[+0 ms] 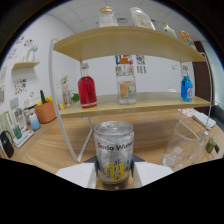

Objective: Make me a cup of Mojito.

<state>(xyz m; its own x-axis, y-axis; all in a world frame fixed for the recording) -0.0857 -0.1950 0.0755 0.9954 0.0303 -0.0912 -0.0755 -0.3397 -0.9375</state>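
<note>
A silver can labelled "Soda Water" (114, 150) stands upright between my fingers, close to the camera. My gripper (114, 172) is shut on it, with one finger pressed to each side of its lower half. The can's base is hidden by the fingers. A clear glass cup (183, 144) stands on the wooden table to the right of the can, just ahead of the right finger; something pale, perhaps ice, lies at its bottom.
A two-level wooden shelf (150, 102) on white legs stands just beyond the can. Its lower level holds a red bottle (87, 91), a clear labelled bottle (126, 85) and a blue bottle (186, 88). More bottles (107, 17) stand on top. An orange pot (46, 111) sits far left.
</note>
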